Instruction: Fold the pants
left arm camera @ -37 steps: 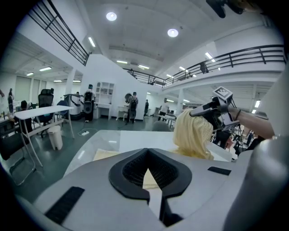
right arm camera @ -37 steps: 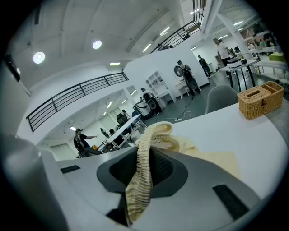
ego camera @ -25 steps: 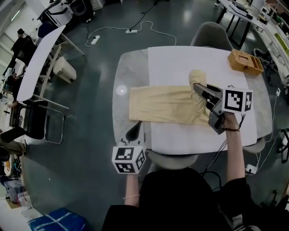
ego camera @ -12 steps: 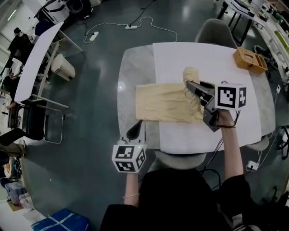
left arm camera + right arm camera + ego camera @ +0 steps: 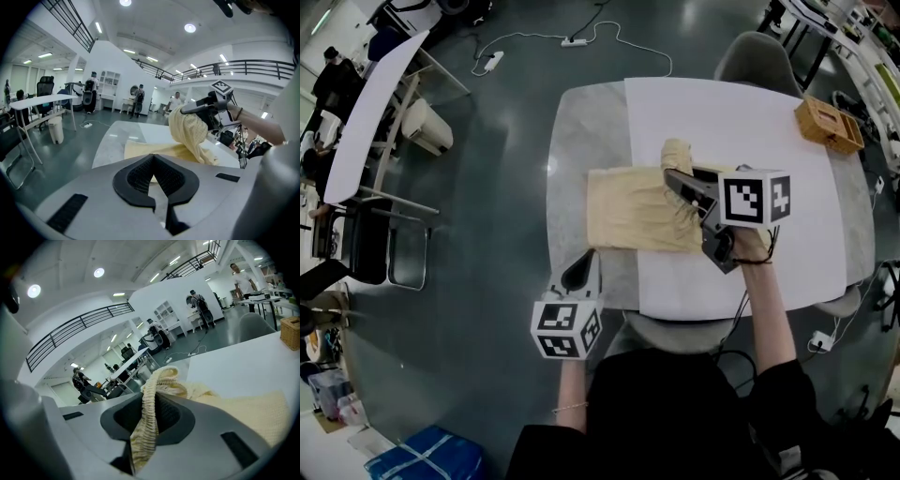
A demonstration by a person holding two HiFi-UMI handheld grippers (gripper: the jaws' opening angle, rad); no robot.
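Pale yellow pants (image 5: 628,211) lie flat across the grey table (image 5: 572,122) and a white sheet (image 5: 712,112). My right gripper (image 5: 675,178) is shut on their ribbed end, which it holds bunched and lifted above the spread cloth. In the right gripper view that ribbed band (image 5: 151,394) hangs down between the jaws. The left gripper view shows the raised cloth (image 5: 187,133) drooping over the flat part (image 5: 143,151). My left gripper (image 5: 579,274) hovers at the table's near left edge, short of the pants, shut with nothing in it.
A wicker basket (image 5: 830,125) stands at the table's far right corner. A grey chair (image 5: 755,61) sits behind the table, and another is tucked under the near edge. Cables and a power strip (image 5: 574,41) lie on the floor beyond. A long white desk (image 5: 370,112) stands to the left.
My right gripper has carried the lifted pants end leftward over the flat part, shortening the spread cloth on the right. The left gripper has kept about the same spot by the table edge.
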